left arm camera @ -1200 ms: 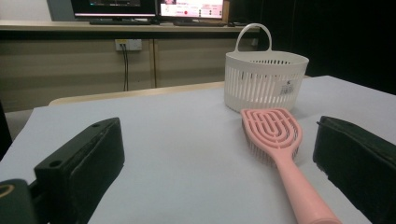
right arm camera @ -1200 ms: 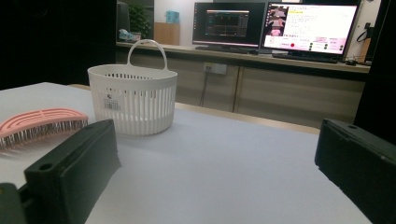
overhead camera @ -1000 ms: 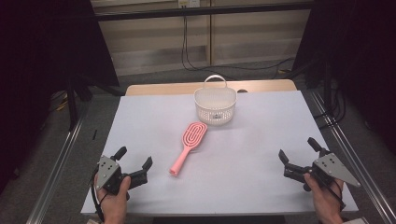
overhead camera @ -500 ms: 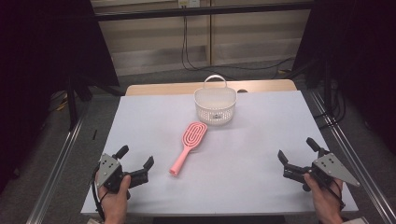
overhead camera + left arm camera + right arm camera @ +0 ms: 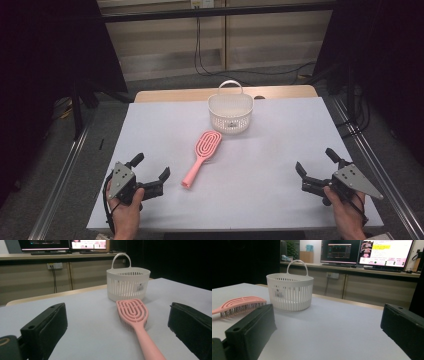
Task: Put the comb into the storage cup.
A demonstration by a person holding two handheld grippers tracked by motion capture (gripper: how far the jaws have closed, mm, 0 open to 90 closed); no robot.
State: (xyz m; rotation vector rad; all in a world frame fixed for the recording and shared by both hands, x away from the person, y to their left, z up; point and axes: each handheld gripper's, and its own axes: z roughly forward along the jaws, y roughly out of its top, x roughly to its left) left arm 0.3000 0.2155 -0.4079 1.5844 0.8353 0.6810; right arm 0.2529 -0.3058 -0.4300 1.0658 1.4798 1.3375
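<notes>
Pink hairbrush [image 5: 201,156] lies flat on the white bench [image 5: 260,200], bristles down, head toward 1 o'clock, handle end toward 7 o'clock. White slotted basket [image 5: 230,113] stands upright just beyond the head, at 12 o'clock of the bench; from above, head and basket look close but apart.

Likely risks, as judged from here:
- Handle is slim, smooth and lies low. A pinch from the side could roll it or skid it across the sheet; fingers coming in too flat may push it instead of closing round it.
- Grabbing near the handle tip leaves the heavy head far out, so the brush may droop or swing in the grip.
- A nudge toward 12 o'clock would drive the head into the light basket and shift or tip it.
- Basket handle arches over the opening and could catch the brush on the way in.

Left gripper [image 5: 150,171], at 8 o'clock: fingers [image 5: 46,327] spread wide, holding nothing, handle end just beside them, not touching. Right gripper [image 5: 316,166], at 4 o'clock, well apart from the brush: fingers [image 5: 250,332] spread wide, empty, touching nothing.
</notes>
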